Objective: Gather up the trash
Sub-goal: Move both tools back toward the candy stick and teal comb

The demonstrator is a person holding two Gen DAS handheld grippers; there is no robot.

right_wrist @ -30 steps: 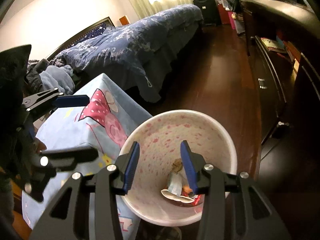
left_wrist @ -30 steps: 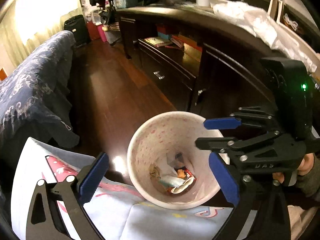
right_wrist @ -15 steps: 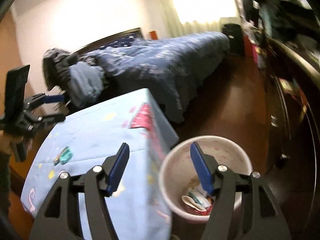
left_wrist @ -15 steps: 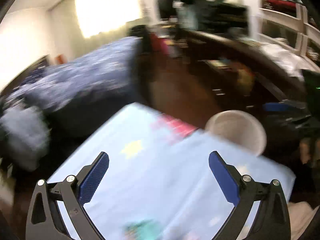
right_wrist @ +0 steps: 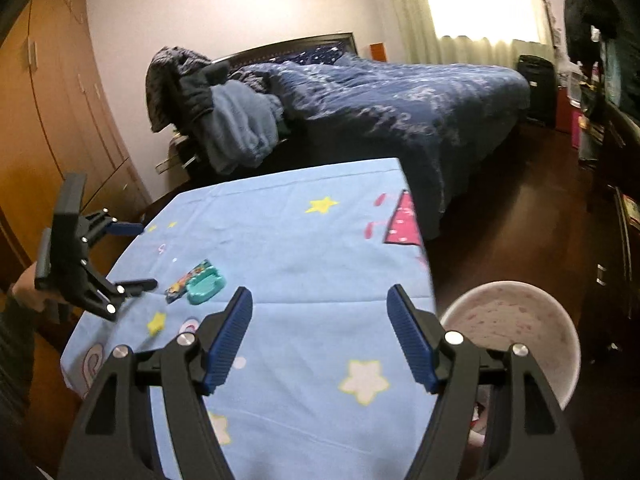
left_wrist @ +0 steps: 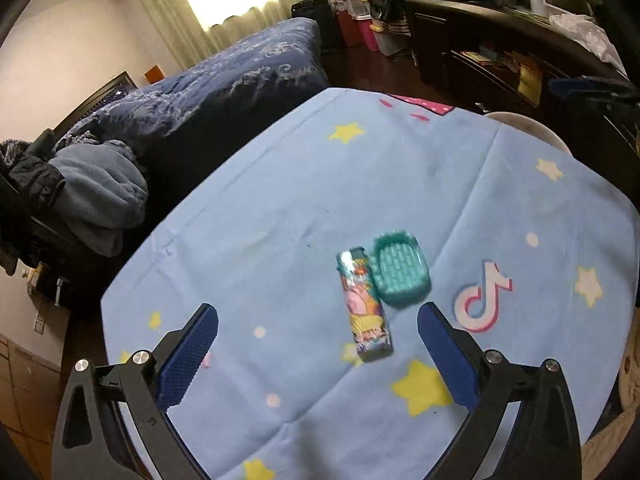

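The left gripper (left_wrist: pixel 318 354) hangs spread wide and empty, lined up with 2 leftover items just ahead of its fingertips: a colourful wrapper (left_wrist: pixel 364 304) touching a teal tray (left_wrist: pixel 401 269). The right gripper (right_wrist: pixel 320 334), also released, waits above the blue cloth (right_wrist: pixel 300 248). The bin (right_wrist: pixel 516 332) stands beyond its right finger, past the cloth's edge, reachable across bare fabric.

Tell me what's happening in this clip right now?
A person is clearing trash off a table draped in a light blue star-print cloth. Both grippers are open and empty. The left gripper hovers just short of a colourful cartoon-print wrapper lying against a teal plastic tray. The right gripper hangs over the table edge nearest the white pink-speckled bin on the floor.
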